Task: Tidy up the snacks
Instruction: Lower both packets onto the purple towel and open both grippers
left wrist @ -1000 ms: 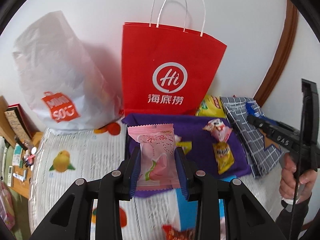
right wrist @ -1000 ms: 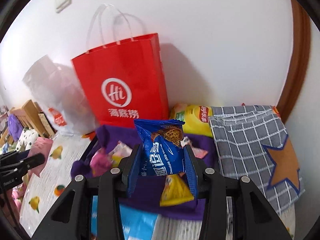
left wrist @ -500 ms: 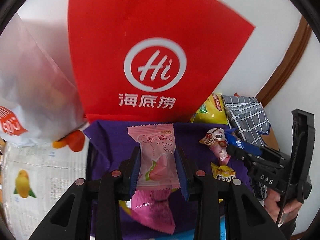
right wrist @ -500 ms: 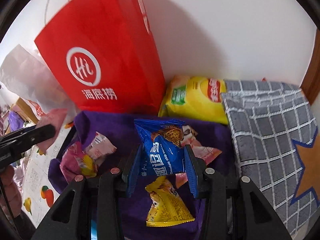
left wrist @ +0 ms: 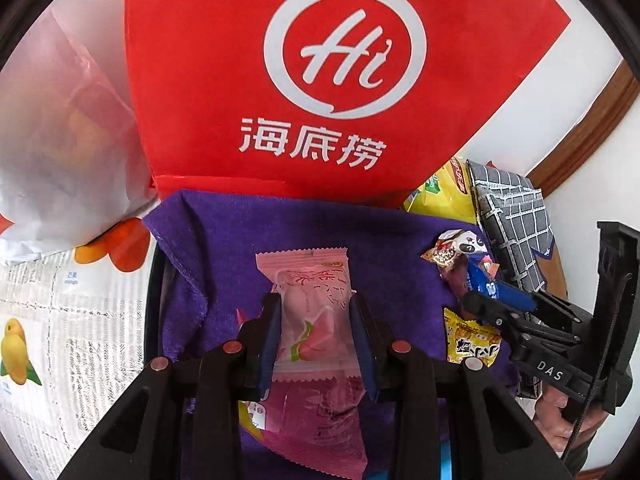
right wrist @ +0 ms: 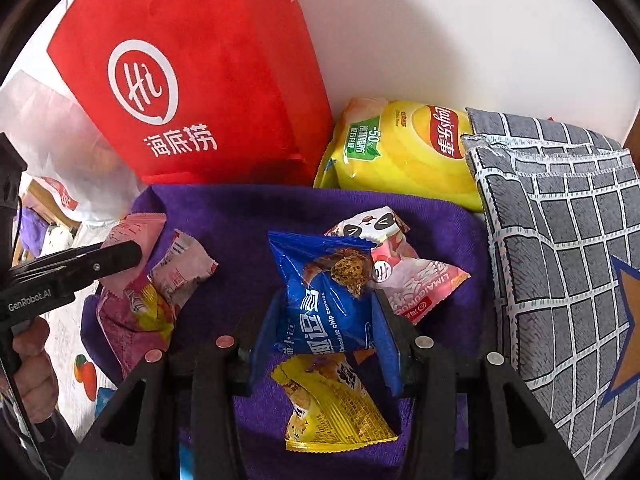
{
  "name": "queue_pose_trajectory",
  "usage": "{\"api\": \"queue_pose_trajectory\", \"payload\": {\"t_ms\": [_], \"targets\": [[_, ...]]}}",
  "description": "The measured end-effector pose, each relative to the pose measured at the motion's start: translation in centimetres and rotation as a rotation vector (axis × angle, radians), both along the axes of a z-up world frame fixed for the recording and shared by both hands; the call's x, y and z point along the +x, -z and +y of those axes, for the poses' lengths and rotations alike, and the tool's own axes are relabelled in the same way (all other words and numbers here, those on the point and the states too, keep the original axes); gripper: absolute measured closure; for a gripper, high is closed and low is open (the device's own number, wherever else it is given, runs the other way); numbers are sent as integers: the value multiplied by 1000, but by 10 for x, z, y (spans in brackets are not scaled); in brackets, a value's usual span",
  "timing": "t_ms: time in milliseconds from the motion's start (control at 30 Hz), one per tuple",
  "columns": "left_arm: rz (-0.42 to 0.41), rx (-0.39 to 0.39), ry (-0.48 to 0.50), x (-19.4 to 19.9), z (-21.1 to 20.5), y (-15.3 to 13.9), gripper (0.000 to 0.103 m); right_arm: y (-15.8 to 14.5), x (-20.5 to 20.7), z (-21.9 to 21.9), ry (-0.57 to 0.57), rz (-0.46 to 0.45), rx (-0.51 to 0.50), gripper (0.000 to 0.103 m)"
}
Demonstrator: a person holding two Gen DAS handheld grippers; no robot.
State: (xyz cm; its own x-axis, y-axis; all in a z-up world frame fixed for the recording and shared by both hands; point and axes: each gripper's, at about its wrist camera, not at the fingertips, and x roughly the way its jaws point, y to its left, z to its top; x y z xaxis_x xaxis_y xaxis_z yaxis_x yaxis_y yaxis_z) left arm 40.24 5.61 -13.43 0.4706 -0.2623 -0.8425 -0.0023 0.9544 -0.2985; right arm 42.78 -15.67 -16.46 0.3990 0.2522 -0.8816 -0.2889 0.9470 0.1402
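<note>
Left fingers [left wrist: 316, 332] clamp pink packet [left wrist: 310, 308], long axis upright, directly above purple cloth [left wrist: 224, 240]. Right fingers [right wrist: 326, 332] hold blue cookie packet [right wrist: 324, 292] ("Chocolate chip cookies"), jaws just easing apart over yellow packet [right wrist: 332, 408]. Behind: red bag [right wrist: 192, 80] ("Hi"), Lay's chips [right wrist: 404, 152] (nearer right hand).
</note>
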Motion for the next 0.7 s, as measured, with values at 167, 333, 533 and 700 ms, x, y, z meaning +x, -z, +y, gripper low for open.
{"api": "queue_pose_trajectory", "payload": {"t_ms": [167,333,533,700], "targets": [[9,-17,16,3,-4,4,71,-4,-1,-5,2,5,15,54],[6,-36,20,3,-4,0,66,-19,-6,-10,-7,-30,25,44],[-14,-35,10,-3,1,-16,58,-42,-18,-9,-3,-81,37,43],[-52,3,9,-14,2,-43,58,-62,-36,-2,-1,-142,7,43]]}}
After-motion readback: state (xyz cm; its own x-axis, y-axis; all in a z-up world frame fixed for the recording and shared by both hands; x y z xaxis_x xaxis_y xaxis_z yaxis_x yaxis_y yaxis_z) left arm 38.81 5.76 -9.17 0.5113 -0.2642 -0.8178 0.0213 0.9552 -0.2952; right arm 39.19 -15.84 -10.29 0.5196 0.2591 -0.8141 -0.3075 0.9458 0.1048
